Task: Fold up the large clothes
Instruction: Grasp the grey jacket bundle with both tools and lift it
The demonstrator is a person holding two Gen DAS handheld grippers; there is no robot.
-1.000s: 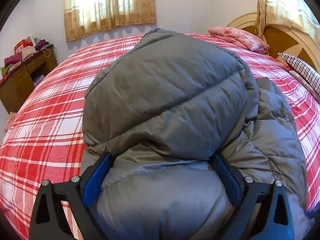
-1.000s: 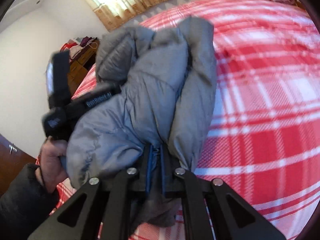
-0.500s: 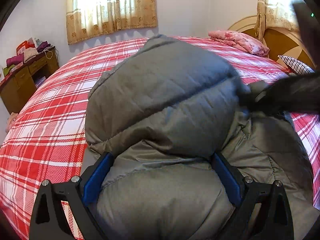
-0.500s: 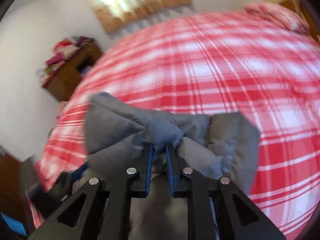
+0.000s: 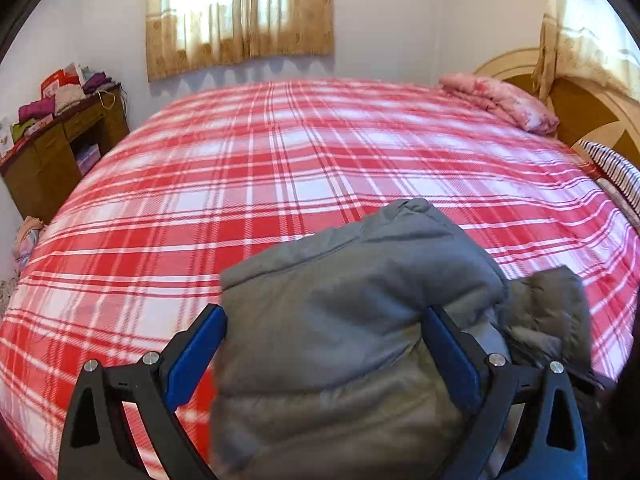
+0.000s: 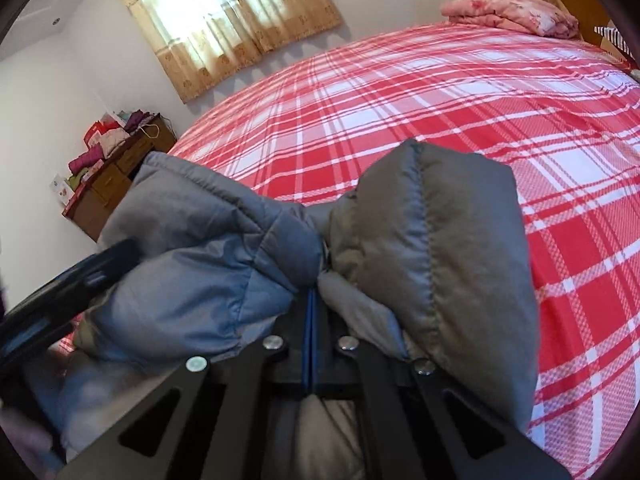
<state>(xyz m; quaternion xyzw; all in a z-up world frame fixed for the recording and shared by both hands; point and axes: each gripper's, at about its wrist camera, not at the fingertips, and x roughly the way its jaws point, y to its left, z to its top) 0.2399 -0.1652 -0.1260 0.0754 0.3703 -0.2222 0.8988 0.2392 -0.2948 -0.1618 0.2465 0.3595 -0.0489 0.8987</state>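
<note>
A grey puffer jacket [image 5: 360,320] lies bunched at the near edge of the red plaid bed [image 5: 280,184]. My left gripper [image 5: 324,320] stands wide open around the bundle. Its right pad [image 5: 452,356] rests against the fabric, while its left pad [image 5: 196,356] shows a sliver of bedspread beside it. In the right wrist view my right gripper [image 6: 311,308] is shut, with a fold of the jacket [image 6: 432,248] pinched at its tips. Fabric puffs out on both sides of it. The left gripper's black frame [image 6: 80,280] shows blurred at the left.
A folded pink blanket [image 5: 500,100] and a striped pillow [image 5: 616,168] lie by the wooden headboard [image 5: 580,108] at the far right. A wooden cabinet [image 5: 52,160] piled with clothes stands left of the bed. A curtained window [image 5: 240,16] is on the back wall.
The jacket has sunk lower and shifted right between my left jaws, uncovering most of the bed. My right gripper swung across with the jacket and its pads closed fully together.
</note>
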